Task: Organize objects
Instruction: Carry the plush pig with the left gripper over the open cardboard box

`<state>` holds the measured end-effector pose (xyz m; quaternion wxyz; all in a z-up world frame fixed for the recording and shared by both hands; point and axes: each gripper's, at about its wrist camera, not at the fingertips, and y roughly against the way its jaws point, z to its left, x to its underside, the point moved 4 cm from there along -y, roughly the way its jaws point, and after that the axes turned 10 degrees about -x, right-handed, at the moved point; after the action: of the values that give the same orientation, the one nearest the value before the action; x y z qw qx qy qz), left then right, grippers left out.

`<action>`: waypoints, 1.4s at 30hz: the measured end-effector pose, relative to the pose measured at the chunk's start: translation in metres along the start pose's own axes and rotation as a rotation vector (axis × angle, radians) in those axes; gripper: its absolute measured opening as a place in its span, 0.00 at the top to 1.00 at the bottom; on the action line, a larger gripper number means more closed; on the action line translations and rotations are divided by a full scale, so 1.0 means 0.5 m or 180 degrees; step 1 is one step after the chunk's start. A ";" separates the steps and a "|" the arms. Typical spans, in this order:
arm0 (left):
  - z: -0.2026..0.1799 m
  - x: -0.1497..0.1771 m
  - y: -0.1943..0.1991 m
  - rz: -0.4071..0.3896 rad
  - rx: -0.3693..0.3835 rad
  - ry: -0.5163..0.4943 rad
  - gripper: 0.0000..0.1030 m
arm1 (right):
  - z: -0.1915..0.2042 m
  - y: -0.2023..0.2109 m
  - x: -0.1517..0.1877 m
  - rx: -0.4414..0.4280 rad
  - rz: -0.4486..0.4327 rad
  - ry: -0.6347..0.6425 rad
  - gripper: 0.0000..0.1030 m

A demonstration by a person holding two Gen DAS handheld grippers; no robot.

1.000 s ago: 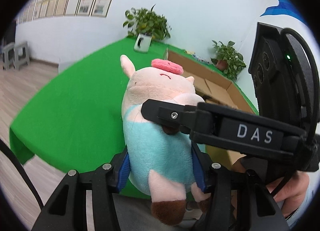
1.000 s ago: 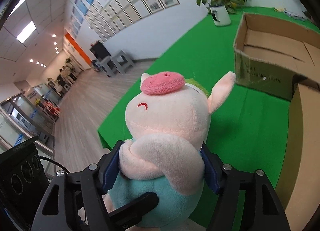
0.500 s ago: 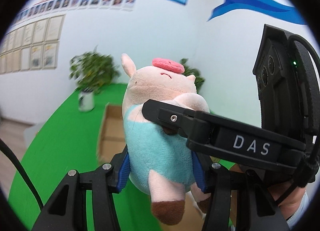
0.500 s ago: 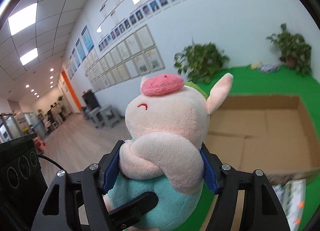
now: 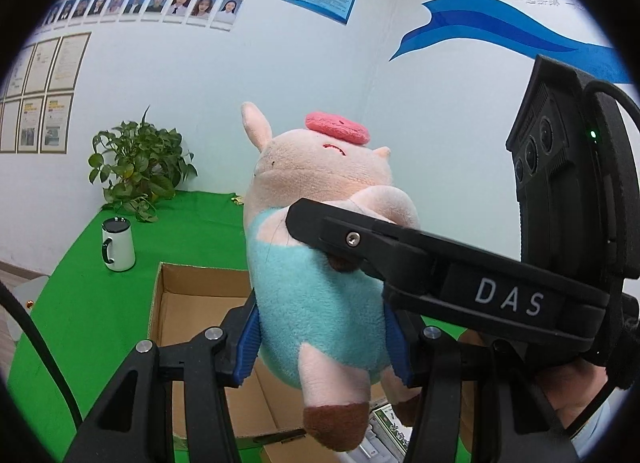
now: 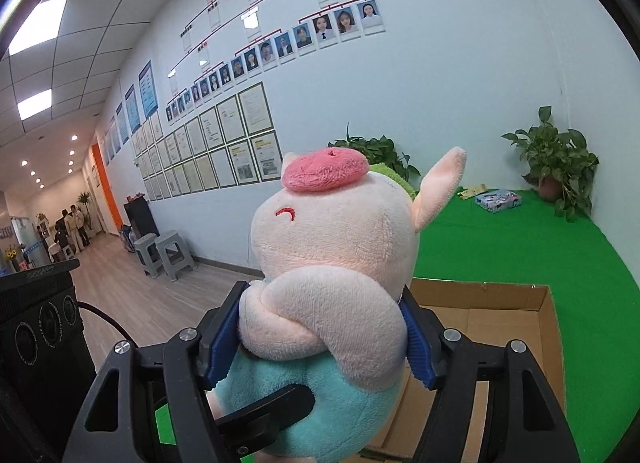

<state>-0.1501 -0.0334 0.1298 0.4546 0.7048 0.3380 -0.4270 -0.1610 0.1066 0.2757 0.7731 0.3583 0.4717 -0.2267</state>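
Observation:
A plush pig with a pink snout and a teal body is held in the air by both grippers. My left gripper is shut on its teal belly. My right gripper is shut on its arm and chest, and one of its fingers crosses the pig in the left wrist view. The pig hangs above an open cardboard box, which also shows in the right wrist view. The box floor under the pig is mostly hidden.
The box stands on a green table. A white mug and a potted plant stand at the far left. Another plant and a tissue pack sit in the far corner. A green-and-white package lies by the box.
Both grippers have swung with the pig from beside the box to above its open top, tilting upward so more wall shows. The grip on the pig is unchanged.

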 end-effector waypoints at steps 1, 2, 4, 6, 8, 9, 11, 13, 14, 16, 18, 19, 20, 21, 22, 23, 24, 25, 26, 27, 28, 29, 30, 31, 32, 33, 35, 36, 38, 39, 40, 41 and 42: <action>0.002 -0.002 -0.009 0.0028 0.0004 0.0018 0.49 | -0.010 -0.018 -0.004 0.0008 0.0013 -0.0013 0.35; -0.005 0.001 -0.004 0.0045 0.0005 0.0031 0.49 | -0.021 -0.045 -0.008 0.0018 0.0035 -0.0030 0.35; 0.011 0.004 -0.028 0.0105 0.0001 0.0067 0.49 | -0.039 -0.088 -0.011 0.0026 0.0092 -0.0059 0.35; 0.031 0.004 -0.056 0.0168 0.0009 0.0106 0.49 | -0.048 -0.172 0.019 0.0034 0.0160 -0.0077 0.35; 0.054 0.008 -0.083 0.0240 0.0012 0.0158 0.49 | -0.062 -0.222 0.038 0.0039 0.0233 -0.0114 0.35; 0.065 0.011 -0.094 0.0274 0.0010 0.0184 0.49 | -0.069 -0.239 0.046 0.0039 0.0265 -0.0131 0.35; 0.085 0.019 -0.110 0.0349 0.0000 0.0243 0.49 | -0.082 -0.281 0.068 0.0038 0.0340 -0.0164 0.35; 0.101 0.027 -0.123 0.0405 -0.0008 0.0275 0.49 | -0.090 -0.318 0.086 0.0032 0.0414 -0.0180 0.36; 0.111 0.031 -0.130 0.0424 0.0005 0.0291 0.49 | -0.095 -0.335 0.096 0.0022 0.0451 -0.0185 0.36; 0.128 0.034 -0.145 0.0488 0.0033 0.0347 0.49 | -0.105 -0.366 0.110 0.0018 0.0499 -0.0186 0.36; 0.143 0.041 -0.164 0.0579 -0.0006 0.0394 0.49 | -0.120 -0.401 0.121 0.0004 0.0564 -0.0236 0.36; 0.149 0.047 -0.170 0.0619 -0.0027 0.0416 0.49 | -0.130 -0.421 0.127 -0.0010 0.0607 -0.0275 0.36; 0.157 0.055 -0.178 0.0673 -0.0036 0.0456 0.49 | -0.141 -0.443 0.136 -0.0025 0.0660 -0.0316 0.36; 0.167 0.064 -0.188 0.0732 -0.0031 0.0503 0.49 | -0.149 -0.462 0.145 -0.0032 0.0707 -0.0343 0.36; 0.179 0.076 -0.201 0.0813 -0.0025 0.0558 0.50 | -0.157 -0.483 0.158 -0.0034 0.0759 -0.0360 0.36; 0.190 0.088 -0.214 0.0898 -0.0037 0.0591 0.50 | -0.172 -0.504 0.177 -0.0039 0.0820 -0.0393 0.36; 0.198 0.100 -0.224 0.0977 -0.0070 0.0612 0.49 | -0.184 -0.524 0.195 -0.0048 0.0883 -0.0437 0.36; 0.207 0.115 -0.233 0.1062 -0.0116 0.0631 0.49 | -0.195 -0.545 0.213 -0.0070 0.0950 -0.0494 0.36; 0.216 0.130 -0.242 0.1149 -0.0165 0.0649 0.49 | -0.208 -0.572 0.237 -0.0106 0.1023 -0.0575 0.36; 0.225 0.141 -0.250 0.1225 -0.0205 0.0673 0.50 | -0.218 -0.594 0.257 -0.0141 0.1084 -0.0647 0.36; 0.236 0.155 -0.257 0.1298 -0.0240 0.0709 0.50 | -0.230 -0.614 0.281 -0.0176 0.1145 -0.0716 0.36; 0.249 0.169 -0.263 0.1363 -0.0262 0.0755 0.50 | -0.245 -0.634 0.306 -0.0209 0.1209 -0.0778 0.36; 0.261 0.184 -0.270 0.1438 -0.0281 0.0814 0.50 | -0.254 -0.651 0.325 -0.0226 0.1262 -0.0824 0.36; 0.269 0.194 -0.275 0.1493 -0.0301 0.0844 0.49 | -0.262 -0.667 0.346 -0.0234 0.1314 -0.0858 0.36; 0.277 0.206 -0.280 0.1562 -0.0331 0.0854 0.49 | -0.267 -0.689 0.367 -0.0240 0.1379 -0.0898 0.36; 0.287 0.217 -0.285 0.1636 -0.0369 0.0870 0.48 | -0.271 -0.706 0.384 -0.0246 0.1430 -0.0932 0.36; 0.293 0.224 -0.278 0.1705 -0.0476 0.0827 0.47 | -0.280 -0.735 0.422 -0.0304 0.1534 -0.1022 0.36; 0.294 0.223 -0.272 0.1729 -0.0543 0.0799 0.44 | -0.283 -0.746 0.434 -0.0349 0.1540 -0.1077 0.36; 0.295 0.222 -0.260 0.1769 -0.0590 0.0829 0.42 | -0.279 -0.761 0.445 -0.0420 0.1561 -0.1146 0.36; 0.296 0.220 -0.253 0.1775 -0.0620 0.0842 0.42 | -0.273 -0.766 0.447 -0.0417 0.1576 -0.1127 0.35; 0.298 0.219 -0.246 0.1768 -0.0653 0.0836 0.42 | -0.267 -0.773 0.450 -0.0424 0.1591 -0.1116 0.35; 0.301 0.217 -0.237 0.1731 -0.0704 0.0807 0.43 | -0.264 -0.782 0.452 -0.0432 0.1611 -0.1134 0.35; 0.303 0.214 -0.227 0.1643 -0.0759 0.0759 0.45 | -0.262 -0.791 0.451 -0.0421 0.1635 -0.1155 0.34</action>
<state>-0.2493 -0.1242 -0.0410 0.5847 0.7542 0.2464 -0.1691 -0.4056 -0.0491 -0.0990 0.8982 0.3683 0.2340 -0.0532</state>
